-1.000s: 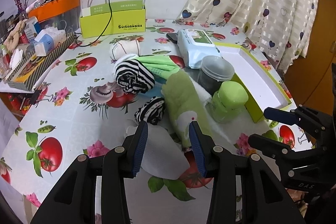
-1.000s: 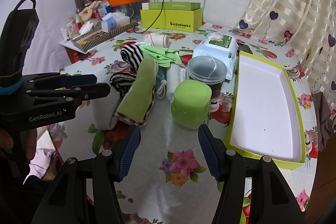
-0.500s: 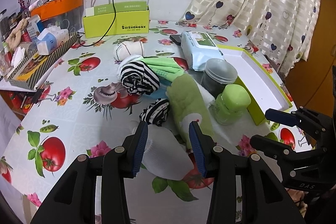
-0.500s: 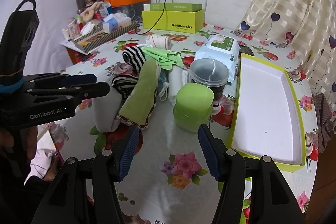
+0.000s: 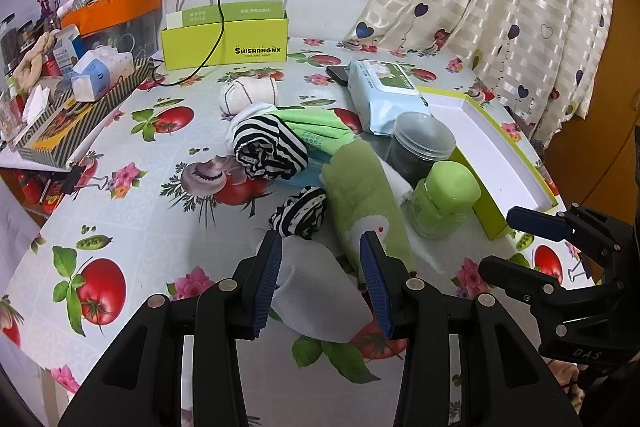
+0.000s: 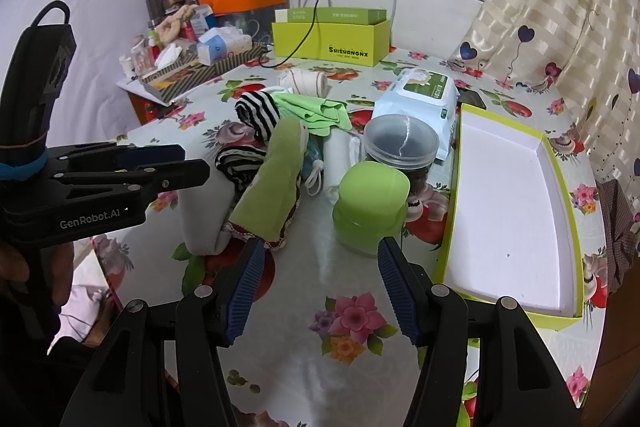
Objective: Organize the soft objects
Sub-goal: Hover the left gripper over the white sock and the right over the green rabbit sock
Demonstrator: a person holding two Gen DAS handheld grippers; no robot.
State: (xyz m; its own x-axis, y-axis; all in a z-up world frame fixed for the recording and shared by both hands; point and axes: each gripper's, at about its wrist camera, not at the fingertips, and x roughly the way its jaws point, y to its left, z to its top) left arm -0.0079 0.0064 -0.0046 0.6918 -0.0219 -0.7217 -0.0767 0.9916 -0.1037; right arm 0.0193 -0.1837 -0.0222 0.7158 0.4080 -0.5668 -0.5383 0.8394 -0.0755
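A pile of soft things lies mid-table: a white sock (image 5: 316, 291), a green sock (image 5: 364, 199), a small striped sock (image 5: 300, 213), a bigger striped roll (image 5: 270, 147), a green cloth (image 5: 316, 127) and a white rolled sock (image 5: 250, 95). My left gripper (image 5: 320, 247) is open, hovering over the white sock's near end. My right gripper (image 6: 318, 255) is open and empty, just in front of the green jar (image 6: 370, 205). The green sock (image 6: 276, 183) and the left gripper (image 6: 152, 163) also show in the right wrist view.
A white tray with a lime rim (image 6: 560, 187) lies at the right. A clear lidded jar (image 5: 422, 147), a wipes pack (image 5: 380, 95), a lime box (image 5: 224, 43) and a cluttered striped box (image 5: 80, 115) stand around. A curtain (image 5: 500, 7) hangs at the back right.
Both grippers have drawn back and risen slightly; the pile looks a little farther off. Nothing on the table has moved, and both grippers stay open.
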